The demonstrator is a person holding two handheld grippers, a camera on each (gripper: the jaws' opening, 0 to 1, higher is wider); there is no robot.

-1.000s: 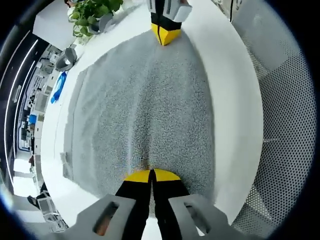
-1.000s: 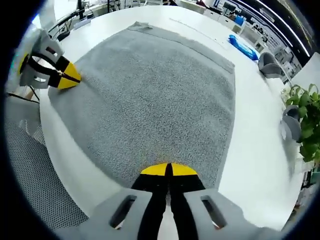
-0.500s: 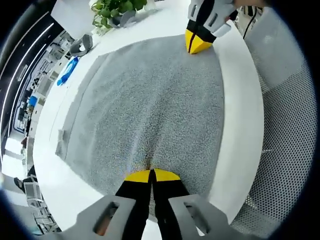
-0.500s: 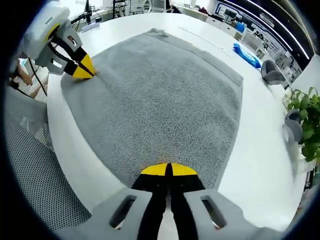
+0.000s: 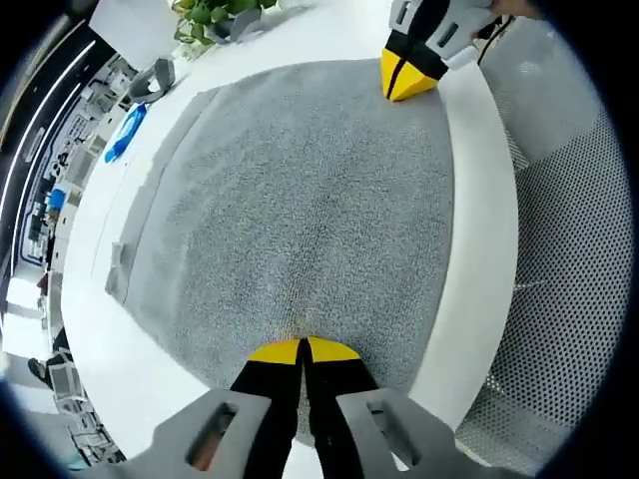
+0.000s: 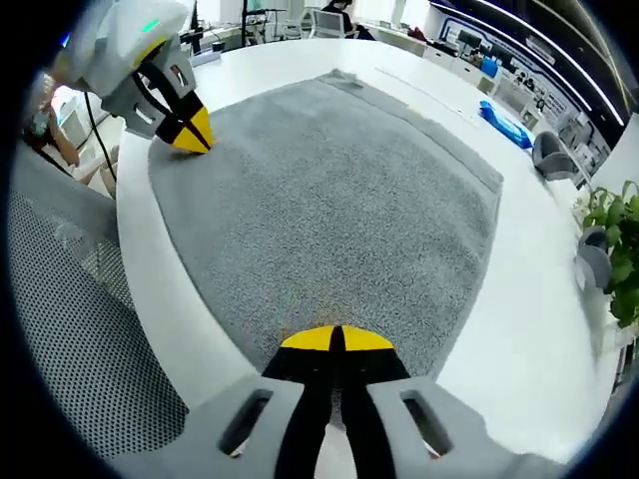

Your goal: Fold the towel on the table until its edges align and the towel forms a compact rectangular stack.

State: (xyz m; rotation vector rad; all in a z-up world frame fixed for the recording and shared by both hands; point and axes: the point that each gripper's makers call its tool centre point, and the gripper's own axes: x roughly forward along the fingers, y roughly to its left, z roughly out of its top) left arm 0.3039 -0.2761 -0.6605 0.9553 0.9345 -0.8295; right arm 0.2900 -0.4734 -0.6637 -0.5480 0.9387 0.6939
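Grey terry towel (image 5: pixel 300 190) spread on round white table (image 5: pixel 479 249), one layer, not yet folded. Left yellow-tipped gripper (image 5: pixel 302 349) pinched shut on near corner; right yellow-tipped gripper (image 6: pixel 334 339) likewise clamped on neighbouring corner. Best to lift both corners level, carry across to far hem, match edges before releasing. Blue object (image 6: pixel 507 120) and potted plant (image 6: pixel 611 239) well apart.

Bright, even light, table (image 5: pixel 479 249) glaring white, edges bending hard, far background soft, shadows faint.
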